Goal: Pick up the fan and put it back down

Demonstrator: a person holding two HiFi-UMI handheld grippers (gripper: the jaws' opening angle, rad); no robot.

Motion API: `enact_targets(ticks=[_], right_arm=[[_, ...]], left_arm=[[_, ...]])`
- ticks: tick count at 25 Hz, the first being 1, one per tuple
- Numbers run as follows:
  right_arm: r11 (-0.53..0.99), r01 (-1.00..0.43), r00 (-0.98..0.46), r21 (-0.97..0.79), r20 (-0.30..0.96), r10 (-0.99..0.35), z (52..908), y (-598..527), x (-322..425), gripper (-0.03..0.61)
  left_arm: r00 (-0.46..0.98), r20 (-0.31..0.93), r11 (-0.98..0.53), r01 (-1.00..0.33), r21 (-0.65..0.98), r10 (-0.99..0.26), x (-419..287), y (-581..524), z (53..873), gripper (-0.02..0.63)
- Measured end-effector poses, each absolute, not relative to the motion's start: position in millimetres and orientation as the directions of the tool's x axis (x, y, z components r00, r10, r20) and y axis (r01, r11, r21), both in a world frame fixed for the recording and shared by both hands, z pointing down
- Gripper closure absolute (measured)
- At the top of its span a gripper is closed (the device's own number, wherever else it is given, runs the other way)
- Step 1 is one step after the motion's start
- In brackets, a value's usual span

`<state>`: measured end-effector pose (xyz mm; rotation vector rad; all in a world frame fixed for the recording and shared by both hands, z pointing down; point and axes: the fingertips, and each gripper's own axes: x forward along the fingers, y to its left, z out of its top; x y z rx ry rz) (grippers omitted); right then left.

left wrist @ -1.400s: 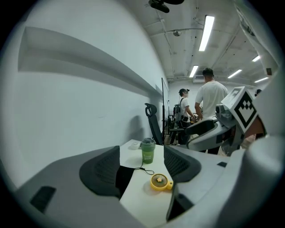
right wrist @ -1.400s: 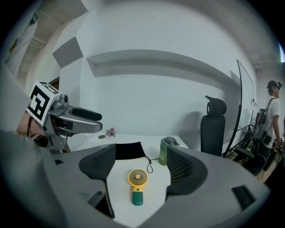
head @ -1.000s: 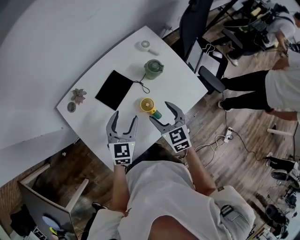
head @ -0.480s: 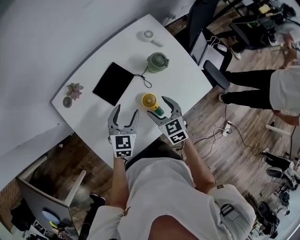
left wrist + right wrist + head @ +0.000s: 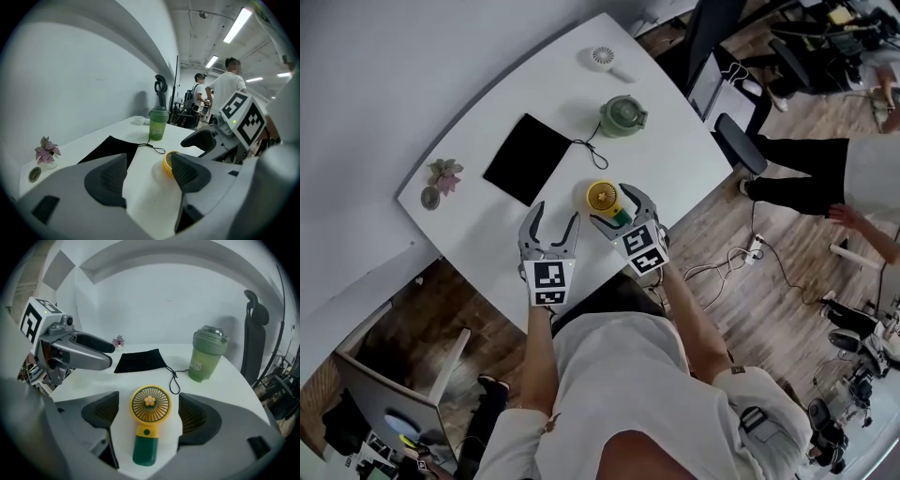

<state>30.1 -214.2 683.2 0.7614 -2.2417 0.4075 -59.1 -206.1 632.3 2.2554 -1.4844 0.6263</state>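
Now lower right claw (image 5: 613,208), opening and not yet gripping, around the yellow-and-green handheld fan (image 5: 148,425) lying flat on the worktop (image 5: 562,103) inside its gap; centre on the green handle (image 5: 145,452), clench gently, avoid the grille (image 5: 150,402). Hold left claw (image 5: 147,171), released and empty, clear.

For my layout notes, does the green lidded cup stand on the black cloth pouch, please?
No; the cup stands on the white table, beside the pouch.

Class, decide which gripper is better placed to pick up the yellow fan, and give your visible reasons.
Right. The right gripper has its opening jaws on either side of the fan, not pressing it. The left gripper, open, faces bare table, with the fan off to its side.
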Motion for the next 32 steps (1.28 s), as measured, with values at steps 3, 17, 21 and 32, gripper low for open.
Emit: enact_targets(ticks=[3, 17, 21, 32], right_arm=[[0.776, -0.627, -0.559, -0.072, 0.735, -0.383, 694, -215, 28, 0.166], [0.766, -0.632, -0.532, -0.117, 0.784, -0.319, 735, -220, 22, 0.158], [0.760, -0.638, -0.533, -0.121, 0.782, -0.323, 738, -222, 21, 0.187], [0.763, -0.640, -0.520, -0.088, 0.782, -0.345, 731, -220, 22, 0.190]], left_arm=[[0.351, 0.556, -0.382, -0.922, 0.063, -0.754, -59, -206, 637, 0.321], [0.371, 0.584, -0.405, -0.911, 0.078, -0.722, -58, -211, 661, 0.324], [0.375, 0.585, -0.409, -0.909, 0.079, -0.719, -58, -213, 662, 0.325], [0.381, 0.573, -0.417, -0.906, 0.075, -0.725, -59, -210, 657, 0.328]])
